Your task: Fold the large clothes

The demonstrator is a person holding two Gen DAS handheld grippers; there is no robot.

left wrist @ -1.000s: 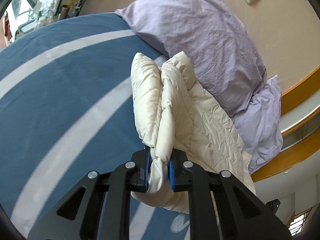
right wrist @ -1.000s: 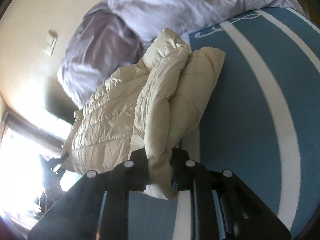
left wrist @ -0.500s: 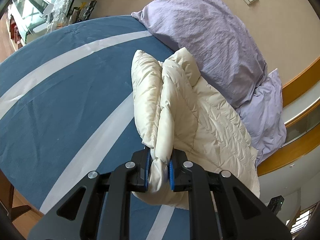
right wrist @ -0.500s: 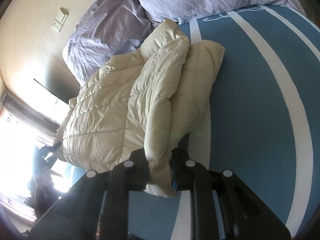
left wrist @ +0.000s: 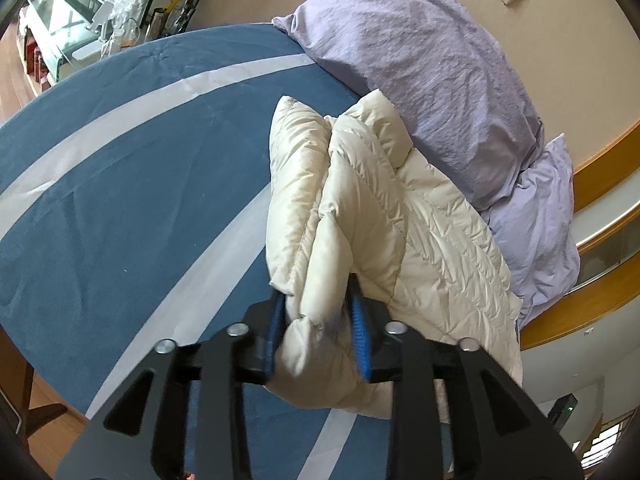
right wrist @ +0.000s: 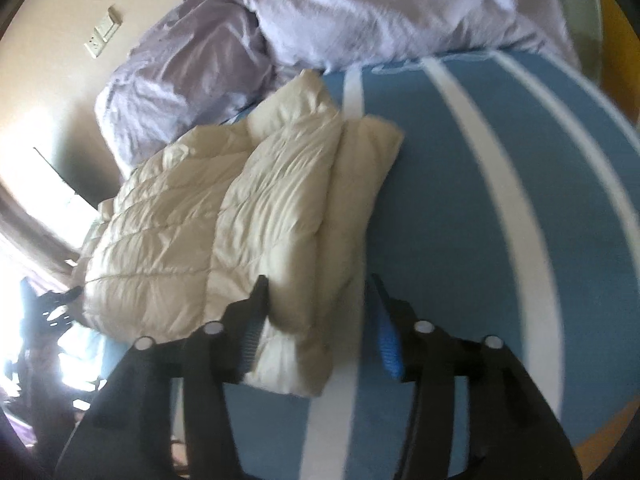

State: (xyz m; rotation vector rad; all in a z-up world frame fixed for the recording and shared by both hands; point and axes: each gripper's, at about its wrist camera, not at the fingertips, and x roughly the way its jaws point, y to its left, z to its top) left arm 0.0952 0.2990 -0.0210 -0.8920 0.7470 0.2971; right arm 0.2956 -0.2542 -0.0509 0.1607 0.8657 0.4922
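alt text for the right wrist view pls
The right claw is opening around the near edge of a folded cream puffer jacket lying on a blue bedspread with white stripes. Lilac pillows sit behind it against a beige wall.

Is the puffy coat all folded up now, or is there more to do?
Nearly done. The cream coat already lies doubled over in layers on the blue bedcover, near the purple pillows. Right now both grippers are letting go: the left gripper and right gripper are opening, the coat's edge between their jaws. Left to do: pull both away, maybe tidy the fold.
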